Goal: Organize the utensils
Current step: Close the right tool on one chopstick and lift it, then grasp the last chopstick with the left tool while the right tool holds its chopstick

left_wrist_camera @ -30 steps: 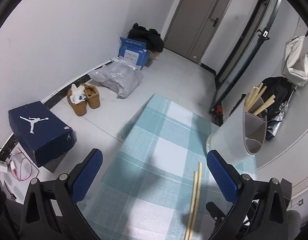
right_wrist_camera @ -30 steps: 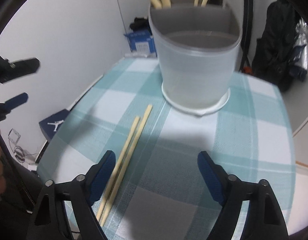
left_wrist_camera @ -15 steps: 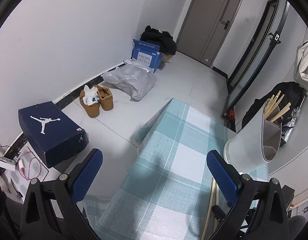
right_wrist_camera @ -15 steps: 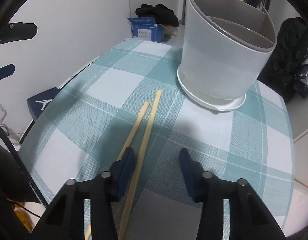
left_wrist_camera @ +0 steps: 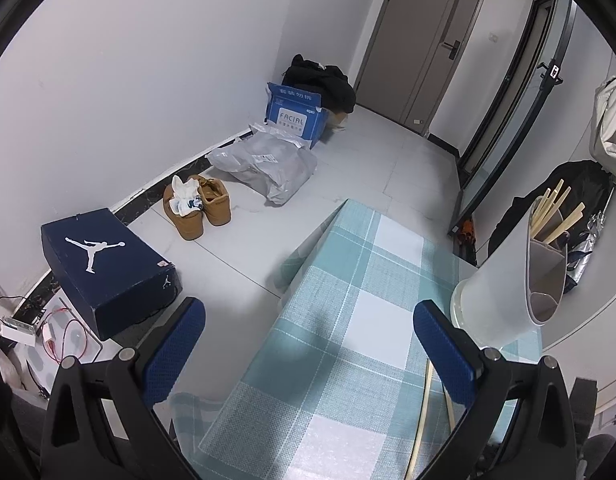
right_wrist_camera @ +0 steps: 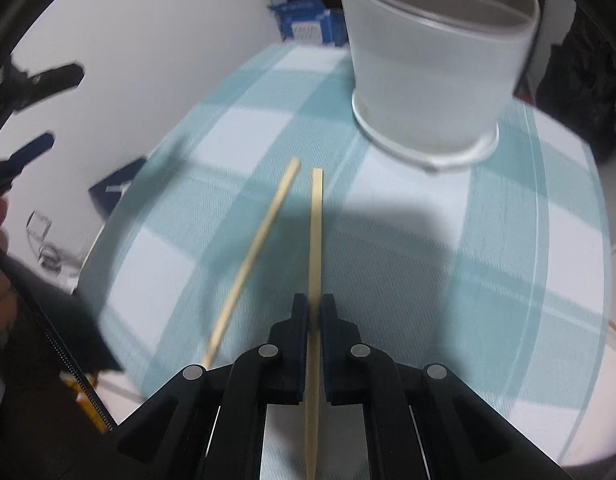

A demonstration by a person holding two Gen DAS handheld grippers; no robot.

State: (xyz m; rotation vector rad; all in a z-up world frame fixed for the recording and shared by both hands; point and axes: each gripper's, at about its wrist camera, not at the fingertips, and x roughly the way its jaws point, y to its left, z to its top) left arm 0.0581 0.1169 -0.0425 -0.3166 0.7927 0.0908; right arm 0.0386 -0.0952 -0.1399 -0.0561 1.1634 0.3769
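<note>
Teal-and-white checked woven tablecloth (left_wrist_camera: 360, 320) over a narrow table, its left edge dropping straight to bare grey floor tiles with wide open room beyond. Translucent white plastic utensil holder (right_wrist_camera: 436, 64) standing upright near the far right edge of the cloth, round-walled on a flared base, divided inside, with pale wooden chopsticks (left_wrist_camera: 556, 216) leaning in its rear compartment. Right gripper (right_wrist_camera: 315, 312) tilted steeply down in front of the holder, its blue pads pinched tight on one pale wooden chopstick (right_wrist_camera: 316, 240), thin and straight, far tip aimed at the holder's base and well short of it. Second chopstick (right_wrist_camera: 259, 248) lying loose on the cloth just left of the held one, splayed away at the near end, tips close together. Bare cloth between chopstick tips and holder. Left gripper (left_wrist_camera: 308, 356) poised off the left edge of the cloth, textured blue fingers (left_wrist_camera: 175, 344) spread wide with nothing between them. On the floor left of the table, a navy shoebox (left_wrist_camera: 107, 268) printed with a white jumping-figure logo, a pair of tan shoes (left_wrist_camera: 199, 208), a crumpled grey plastic bag (left_wrist_camera: 267, 164) and a blue carton reading "FACIAL" (left_wrist_camera: 293, 116). Closed grey door (left_wrist_camera: 428, 40) at the far wall.
</note>
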